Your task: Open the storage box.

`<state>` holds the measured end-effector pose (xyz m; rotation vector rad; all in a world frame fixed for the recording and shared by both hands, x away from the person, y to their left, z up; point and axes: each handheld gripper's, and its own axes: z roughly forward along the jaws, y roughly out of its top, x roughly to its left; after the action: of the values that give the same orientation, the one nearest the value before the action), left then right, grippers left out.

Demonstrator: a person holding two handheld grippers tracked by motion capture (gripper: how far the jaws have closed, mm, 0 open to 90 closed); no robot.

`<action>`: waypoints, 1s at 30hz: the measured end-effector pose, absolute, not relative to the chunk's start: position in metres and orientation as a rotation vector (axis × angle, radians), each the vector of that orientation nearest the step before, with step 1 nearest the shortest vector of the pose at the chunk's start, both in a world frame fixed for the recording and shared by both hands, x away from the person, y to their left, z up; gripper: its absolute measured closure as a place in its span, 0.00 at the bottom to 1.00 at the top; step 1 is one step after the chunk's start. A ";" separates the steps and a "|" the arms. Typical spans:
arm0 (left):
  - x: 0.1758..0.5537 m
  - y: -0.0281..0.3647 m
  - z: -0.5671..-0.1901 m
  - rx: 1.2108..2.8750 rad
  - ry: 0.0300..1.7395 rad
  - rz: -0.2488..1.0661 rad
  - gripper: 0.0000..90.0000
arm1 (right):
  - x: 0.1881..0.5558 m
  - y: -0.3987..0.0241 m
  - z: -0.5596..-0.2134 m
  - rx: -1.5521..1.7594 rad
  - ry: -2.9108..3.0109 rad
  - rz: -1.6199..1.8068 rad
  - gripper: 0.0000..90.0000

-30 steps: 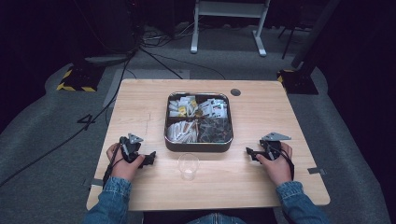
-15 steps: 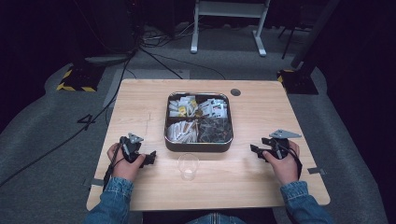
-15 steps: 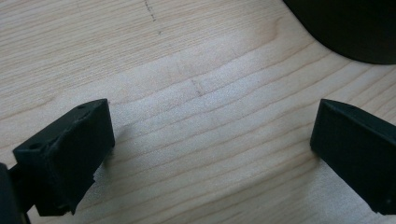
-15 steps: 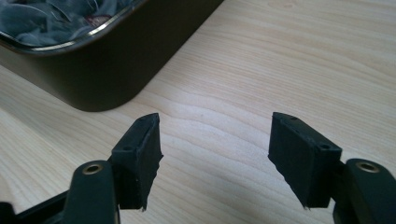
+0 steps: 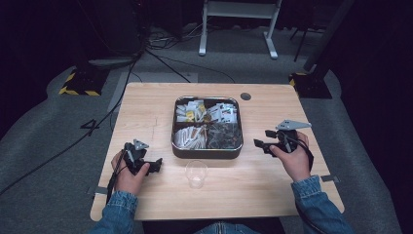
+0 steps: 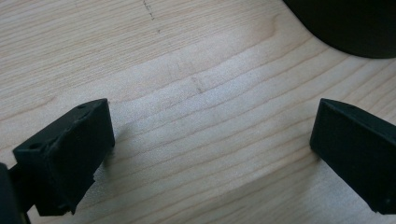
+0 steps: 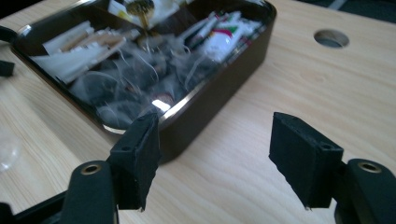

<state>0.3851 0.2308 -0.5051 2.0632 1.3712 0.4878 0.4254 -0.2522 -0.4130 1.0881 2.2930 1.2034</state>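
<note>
Dark floor and cables surround the wooden tabletop [image 5: 146,105]. We see the left gripper [image 5: 155,165] resting low near the left front edge, jaws wide apart over bare wood, holding nothing. Our right gripper [image 5: 260,140] is lifted off the tabletop by the right edge, pointing at the metal tin [image 5: 207,150] of tea packets at centre; its jaws, just closing slightly, stand wide and empty. Clear cup [image 5: 196,173] stands near the front edge, just before the tin.

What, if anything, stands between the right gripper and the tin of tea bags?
Nothing visible does. The right gripper, jaws open and empty, points at the tin across bare table. The clear cup stands nearer the person, off that line.
</note>
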 end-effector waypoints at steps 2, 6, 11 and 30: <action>0.385 0.231 -0.505 2.063 1.371 0.488 0.00 | 0.430 -0.245 -0.409 1.059 2.304 1.217 0.37; 0.385 0.231 -0.505 2.064 1.371 0.488 0.00 | 0.440 -0.230 -0.403 1.014 2.321 1.240 0.37; 0.385 0.233 -0.505 2.068 1.364 0.486 0.00 | 0.450 -0.217 -0.399 0.986 2.330 1.261 0.36; 0.385 0.232 -0.505 2.063 1.381 0.494 0.00 | 0.488 -0.147 -0.407 0.970 2.337 1.322 0.28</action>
<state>0.3849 0.2325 -0.5048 2.0626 1.3811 0.4937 0.4882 -0.1470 -0.4072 0.9704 2.3367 1.3220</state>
